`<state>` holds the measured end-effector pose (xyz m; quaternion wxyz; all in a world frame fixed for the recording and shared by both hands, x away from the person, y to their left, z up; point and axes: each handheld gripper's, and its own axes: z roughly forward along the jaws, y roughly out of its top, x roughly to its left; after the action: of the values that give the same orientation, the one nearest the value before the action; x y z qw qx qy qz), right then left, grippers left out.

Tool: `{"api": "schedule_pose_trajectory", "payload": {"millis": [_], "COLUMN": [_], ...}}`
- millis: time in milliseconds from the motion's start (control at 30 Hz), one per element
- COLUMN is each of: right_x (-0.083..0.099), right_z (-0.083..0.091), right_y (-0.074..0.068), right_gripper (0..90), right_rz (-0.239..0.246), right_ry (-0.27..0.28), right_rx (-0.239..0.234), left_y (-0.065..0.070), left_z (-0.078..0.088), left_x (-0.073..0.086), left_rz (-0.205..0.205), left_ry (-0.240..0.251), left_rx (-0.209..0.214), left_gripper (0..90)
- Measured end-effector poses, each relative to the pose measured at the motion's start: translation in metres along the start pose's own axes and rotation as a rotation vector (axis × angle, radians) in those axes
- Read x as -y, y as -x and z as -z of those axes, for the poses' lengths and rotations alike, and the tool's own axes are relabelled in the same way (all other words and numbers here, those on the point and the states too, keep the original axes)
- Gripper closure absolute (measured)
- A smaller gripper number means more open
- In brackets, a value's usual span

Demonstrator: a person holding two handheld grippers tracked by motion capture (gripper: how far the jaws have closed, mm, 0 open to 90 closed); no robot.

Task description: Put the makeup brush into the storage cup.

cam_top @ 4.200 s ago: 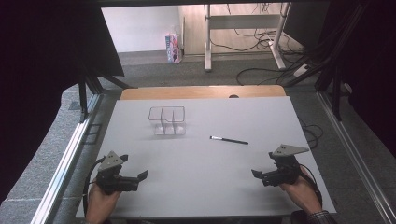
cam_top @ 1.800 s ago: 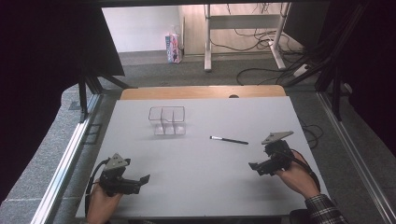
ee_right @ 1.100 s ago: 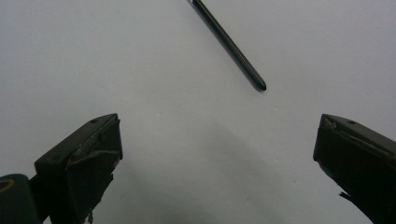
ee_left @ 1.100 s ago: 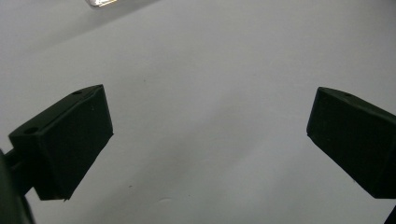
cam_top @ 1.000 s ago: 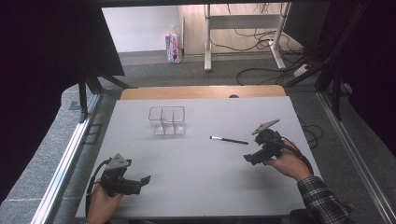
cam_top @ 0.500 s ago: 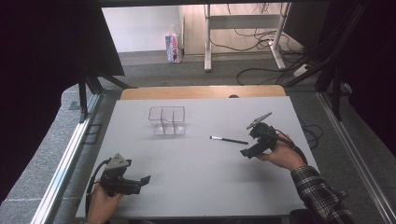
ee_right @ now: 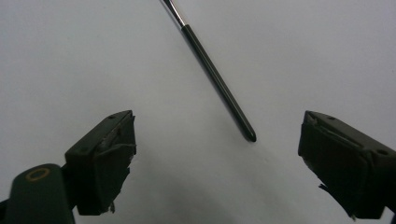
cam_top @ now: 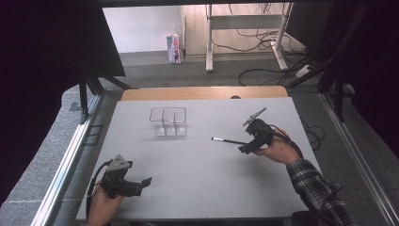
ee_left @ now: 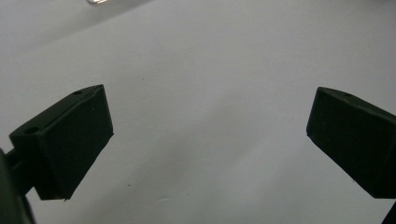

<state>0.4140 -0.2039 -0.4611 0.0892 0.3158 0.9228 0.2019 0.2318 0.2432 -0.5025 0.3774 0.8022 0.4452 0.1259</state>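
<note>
Though its blocky black jaws gape, closing, right gripper over slim glossy black pen, ungrasped.

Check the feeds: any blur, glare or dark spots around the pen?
Right gripper view: pen sharp, soft shadow beside it, table evenly lit. High view: pen small but clear, table bright, both sides black. Left gripper view: jaws crisp, small glare at top left.

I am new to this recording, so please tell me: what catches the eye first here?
The right tongs, open and just narrowing, sit at the near end of a thin black brush on the grey table. A clear divided box stands farther back; the left tongs wait open at the near left.
</note>
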Motion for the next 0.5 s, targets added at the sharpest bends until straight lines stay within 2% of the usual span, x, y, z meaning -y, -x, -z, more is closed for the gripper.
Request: {"api": "schedule_pose_trajectory", "payload": {"millis": [500], "right_x": [-0.025], "right_z": [-0.015], "right_y": [0.000], "right_gripper": [17.8], "right_rz": [0.040], "right_ry": [-0.018], "right_rx": [-0.014], "left_y": [0.000], "left_z": [0.000], "left_x": [0.000], "left_rz": [-0.001], "left_ry": [-0.003], "left_rx": [0.003], "left_gripper": [0.9]}}
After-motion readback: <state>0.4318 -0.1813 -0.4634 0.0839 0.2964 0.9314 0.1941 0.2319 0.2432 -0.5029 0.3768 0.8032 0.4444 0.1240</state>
